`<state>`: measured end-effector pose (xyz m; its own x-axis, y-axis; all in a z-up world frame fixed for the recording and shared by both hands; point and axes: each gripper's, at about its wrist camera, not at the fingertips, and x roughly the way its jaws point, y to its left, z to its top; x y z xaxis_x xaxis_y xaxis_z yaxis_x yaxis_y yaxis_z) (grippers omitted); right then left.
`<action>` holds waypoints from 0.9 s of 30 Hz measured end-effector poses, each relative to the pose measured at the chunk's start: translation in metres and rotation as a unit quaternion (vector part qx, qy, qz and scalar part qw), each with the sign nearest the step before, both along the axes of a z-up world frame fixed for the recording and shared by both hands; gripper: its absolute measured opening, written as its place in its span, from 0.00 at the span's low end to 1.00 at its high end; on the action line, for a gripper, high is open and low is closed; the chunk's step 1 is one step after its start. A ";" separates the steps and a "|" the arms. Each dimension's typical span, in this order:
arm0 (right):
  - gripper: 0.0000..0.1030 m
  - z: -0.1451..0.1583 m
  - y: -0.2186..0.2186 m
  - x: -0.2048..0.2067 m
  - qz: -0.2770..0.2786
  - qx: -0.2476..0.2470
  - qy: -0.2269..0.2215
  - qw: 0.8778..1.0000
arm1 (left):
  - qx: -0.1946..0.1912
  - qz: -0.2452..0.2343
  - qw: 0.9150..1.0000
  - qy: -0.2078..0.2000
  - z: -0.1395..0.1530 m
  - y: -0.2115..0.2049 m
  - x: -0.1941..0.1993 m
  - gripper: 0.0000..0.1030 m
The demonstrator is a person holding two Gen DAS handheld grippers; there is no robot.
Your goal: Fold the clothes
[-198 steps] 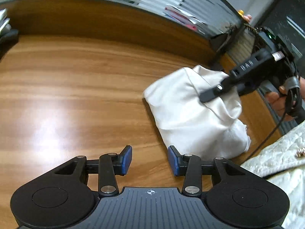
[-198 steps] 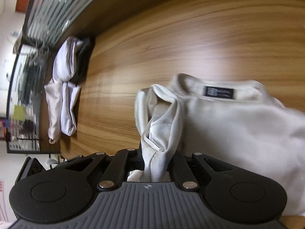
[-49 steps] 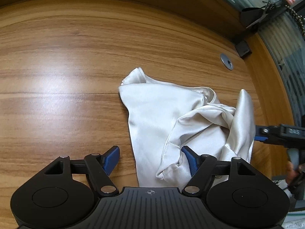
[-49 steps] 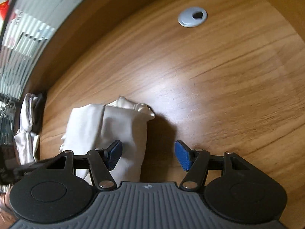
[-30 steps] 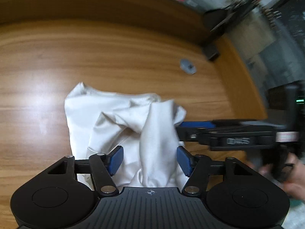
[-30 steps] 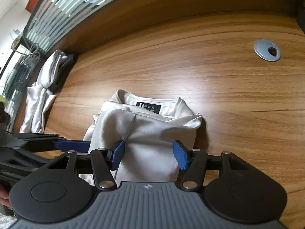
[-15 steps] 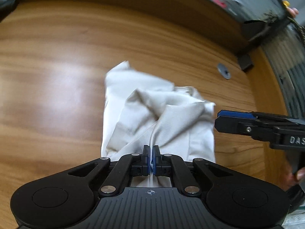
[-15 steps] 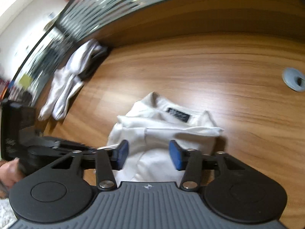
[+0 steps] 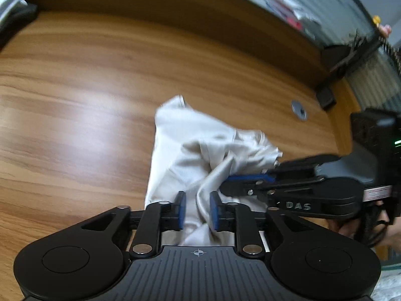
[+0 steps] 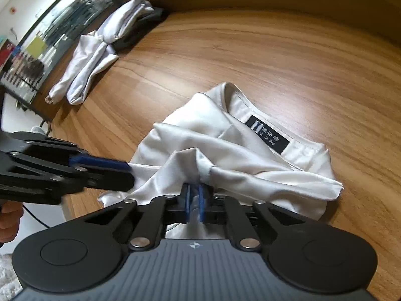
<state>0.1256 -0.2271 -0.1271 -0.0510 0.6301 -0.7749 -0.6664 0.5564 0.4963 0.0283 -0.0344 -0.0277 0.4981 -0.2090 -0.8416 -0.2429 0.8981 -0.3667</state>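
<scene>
1. The wooden surface (image 10: 288, 57) carries a cream shirt (image 10: 225, 135), half-folded and bunched, lying just ahead of both tools; its collar and black label (image 10: 269, 134) point away from the right-hand camera.
2. A second heap of pale clothes (image 10: 97, 50) sits well apart at the far left edge in the right view.
3. The right tool (image 10: 194, 200) is clenched on a ridge of the shirt's near edge, cloth pinched between its blue pads.
4. The left tool (image 9: 195, 212) is opening; a fold of the shirt runs up between its pads, which no longer press it.
5. The two tools meet almost at right angles over the same bunched fold, so the right hand alone has the cloth, and any pull would likely run along its line, toward the collar or away.
</scene>
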 end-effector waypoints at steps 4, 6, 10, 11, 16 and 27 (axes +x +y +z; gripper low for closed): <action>0.02 -0.005 0.002 0.000 -0.007 0.001 0.004 1.000 | 0.041 -0.013 0.999 0.000 0.000 -0.011 0.020 0.58; 0.02 -0.005 0.003 -0.001 -0.009 0.000 0.002 1.000 | 0.057 -0.028 0.998 0.007 -0.003 -0.016 0.030 0.65; 0.03 -0.005 0.000 -0.003 -0.017 0.001 0.001 1.000 | 0.071 -0.053 0.996 0.017 -0.012 -0.019 0.042 0.72; 0.03 -0.005 0.000 -0.004 -0.018 0.002 0.000 1.000 | 0.069 -0.057 0.996 0.021 -0.016 -0.018 0.044 0.72; 0.04 -0.003 -0.003 -0.005 -0.020 -0.002 -0.001 1.000 | 0.064 -0.060 0.995 0.047 -0.033 -0.010 0.053 0.73; 0.09 0.002 -0.002 -0.006 -0.022 -0.012 -0.001 1.000 | 0.016 -0.032 0.997 0.062 -0.052 0.006 0.049 0.78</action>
<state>0.1194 -0.2288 -0.1254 -0.0222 0.6130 -0.7898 -0.6419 0.5969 0.4813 0.0774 -0.0285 -0.0799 0.3755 -0.2098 -0.9028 -0.2261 0.9239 -0.3087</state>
